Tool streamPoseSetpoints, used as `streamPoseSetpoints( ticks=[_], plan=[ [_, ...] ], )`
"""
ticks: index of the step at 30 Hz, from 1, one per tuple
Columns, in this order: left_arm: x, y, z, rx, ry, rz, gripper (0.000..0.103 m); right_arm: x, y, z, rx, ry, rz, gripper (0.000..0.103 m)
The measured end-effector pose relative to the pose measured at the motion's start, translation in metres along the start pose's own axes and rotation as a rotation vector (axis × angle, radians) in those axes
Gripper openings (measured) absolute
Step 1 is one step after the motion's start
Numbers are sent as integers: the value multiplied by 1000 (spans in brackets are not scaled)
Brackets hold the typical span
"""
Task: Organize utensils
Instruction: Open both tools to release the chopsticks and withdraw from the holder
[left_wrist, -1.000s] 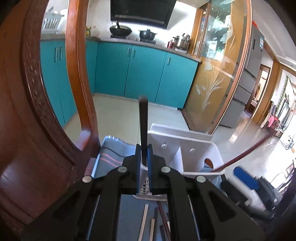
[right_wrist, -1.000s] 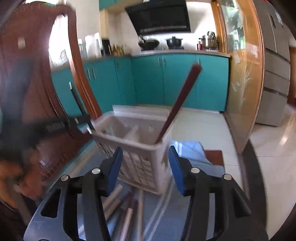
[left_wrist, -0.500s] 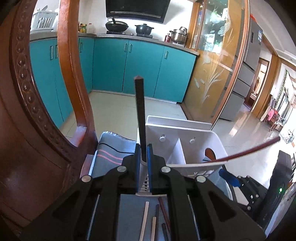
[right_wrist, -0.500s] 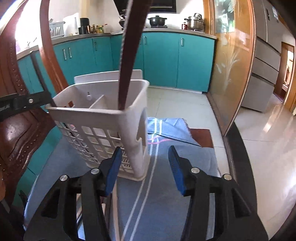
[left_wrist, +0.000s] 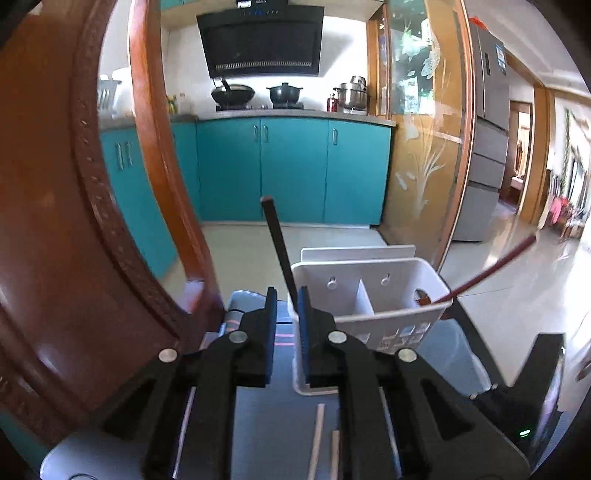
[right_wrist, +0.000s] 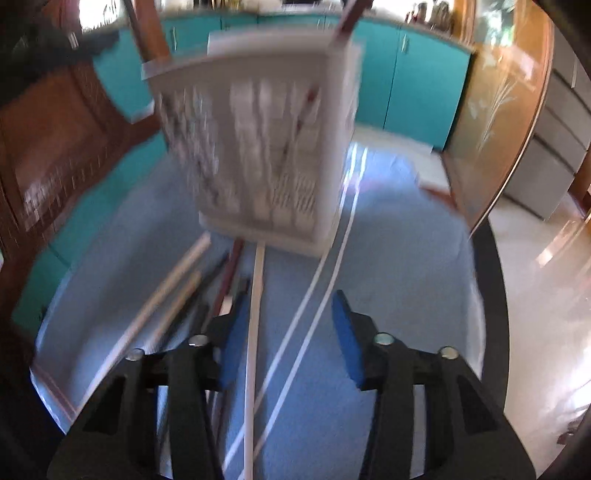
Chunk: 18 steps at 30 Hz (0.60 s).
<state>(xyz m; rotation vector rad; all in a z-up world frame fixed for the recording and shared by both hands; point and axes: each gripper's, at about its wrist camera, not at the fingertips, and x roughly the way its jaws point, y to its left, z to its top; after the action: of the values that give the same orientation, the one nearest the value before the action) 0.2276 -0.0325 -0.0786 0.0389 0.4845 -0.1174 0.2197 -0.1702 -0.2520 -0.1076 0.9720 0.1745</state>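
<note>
Chopsticks (right_wrist: 255, 295) are lying loose on the blue mat (right_wrist: 388, 258) before the basket (right_wrist: 258, 147), lengthwise toward the right gripper (right_wrist: 286, 325), whose empty jaws are closing. Left gripper (left_wrist: 284, 306) is opening narrowly beside a dark chopstick (left_wrist: 277, 243).

This is a home kitchen. Blue-green cabinets (left_wrist: 291, 170) run along the back wall under a counter. A stove sits on the counter with a black wok (left_wrist: 233, 92) and a black pot (left_wrist: 284, 93) on it. A shiny metal pot (left_wrist: 352, 95) stands next to them. A big black hood (left_wrist: 260, 44) hangs over the stove. A tall grey fridge (left_wrist: 487, 155) stands to the right. A glass door (left_wrist: 424, 140) with plant drawings is beside it. A carved wooden chair (left_wrist: 74, 221) is close by on the left. Past a doorway (left_wrist: 521, 155) on the right there is another room of the house.
</note>
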Motion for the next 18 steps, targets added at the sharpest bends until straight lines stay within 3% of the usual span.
streamPoseSetpoints(
  ticks=[3, 6, 10, 18],
  plan=[
    [-5, -5, -12, 33, 18, 13, 17, 4, -2, -8, 31, 21, 34, 38],
    [-6, -6, -23, 49, 48, 7, 23, 2, -5, -10, 62, 49, 93, 25],
    [-7, -11, -39, 85, 76, 3, 33, 3, -11, -11, 81, 76, 52, 13],
    [-9, -15, -53, 103, 112, 0, 45, -5, -23, -17, 136, 86, 54, 13]
  ],
)
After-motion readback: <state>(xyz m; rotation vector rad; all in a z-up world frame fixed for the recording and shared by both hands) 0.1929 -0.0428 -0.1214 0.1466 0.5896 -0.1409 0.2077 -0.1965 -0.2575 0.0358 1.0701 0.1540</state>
